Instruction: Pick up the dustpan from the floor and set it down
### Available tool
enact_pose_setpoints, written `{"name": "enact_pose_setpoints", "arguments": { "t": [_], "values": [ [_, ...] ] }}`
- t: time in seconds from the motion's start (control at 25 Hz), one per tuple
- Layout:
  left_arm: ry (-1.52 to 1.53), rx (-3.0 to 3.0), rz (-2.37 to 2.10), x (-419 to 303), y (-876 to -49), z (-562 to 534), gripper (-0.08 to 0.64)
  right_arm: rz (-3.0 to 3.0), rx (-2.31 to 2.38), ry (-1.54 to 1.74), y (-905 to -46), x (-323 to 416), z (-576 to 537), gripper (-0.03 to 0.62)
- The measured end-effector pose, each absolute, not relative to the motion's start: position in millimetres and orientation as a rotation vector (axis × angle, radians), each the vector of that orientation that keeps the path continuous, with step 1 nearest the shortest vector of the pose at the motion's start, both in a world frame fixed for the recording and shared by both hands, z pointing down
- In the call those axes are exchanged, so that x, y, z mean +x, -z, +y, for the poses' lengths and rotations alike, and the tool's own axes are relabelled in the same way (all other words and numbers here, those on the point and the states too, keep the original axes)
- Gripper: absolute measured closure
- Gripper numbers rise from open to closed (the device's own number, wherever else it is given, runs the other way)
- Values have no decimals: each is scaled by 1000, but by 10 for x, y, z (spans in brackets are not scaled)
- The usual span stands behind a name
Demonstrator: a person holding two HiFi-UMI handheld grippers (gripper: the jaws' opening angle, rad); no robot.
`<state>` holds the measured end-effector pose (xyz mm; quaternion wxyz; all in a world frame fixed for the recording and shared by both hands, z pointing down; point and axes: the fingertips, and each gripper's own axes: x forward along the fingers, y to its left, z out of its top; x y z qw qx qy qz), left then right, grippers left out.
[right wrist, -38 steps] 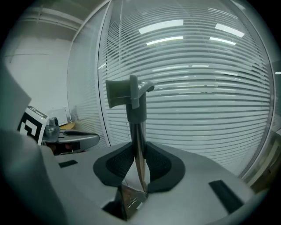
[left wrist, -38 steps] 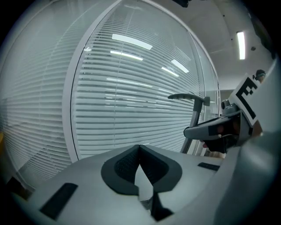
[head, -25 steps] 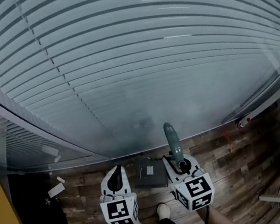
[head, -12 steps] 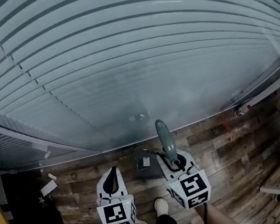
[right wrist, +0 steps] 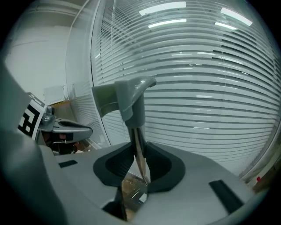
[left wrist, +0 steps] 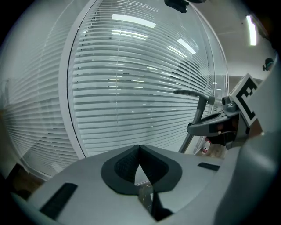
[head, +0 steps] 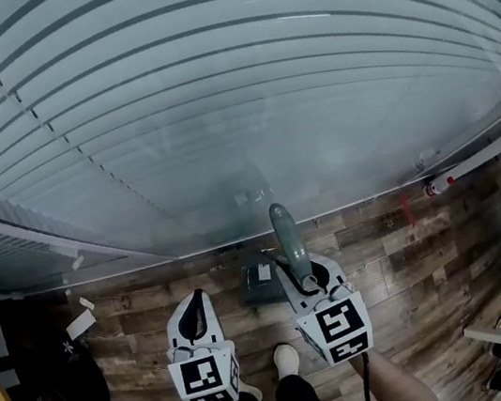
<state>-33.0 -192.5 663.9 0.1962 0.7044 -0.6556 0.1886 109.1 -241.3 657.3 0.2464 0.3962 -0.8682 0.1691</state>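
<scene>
Head view shows my right hand-held gripper (head: 304, 283) clamped on the grey-green plastic dustpan (head: 285, 236), just short of the white slatted blinds (head: 216, 105). Its long axis stands upright: handle up, dark pan down over the wood-plank floor (head: 413, 263). My left hand-held gripper (head: 192, 317) is closed, empty and farther off. I judge setting down means straight descent.

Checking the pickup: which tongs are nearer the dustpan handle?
Right. The right tongs are shut on the dustpan handle; the left tongs are shut, empty, and apart from it on its left.
</scene>
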Motion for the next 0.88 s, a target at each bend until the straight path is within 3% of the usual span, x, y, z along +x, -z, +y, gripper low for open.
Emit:
{"name": "enact_pose_setpoints", "arguments": {
  "t": [0.88],
  "values": [
    [-524,1919,-1861,-640,-6674,-1819,543,-2321,1109,-439,-6821,955,-2527,491]
  ]
}}
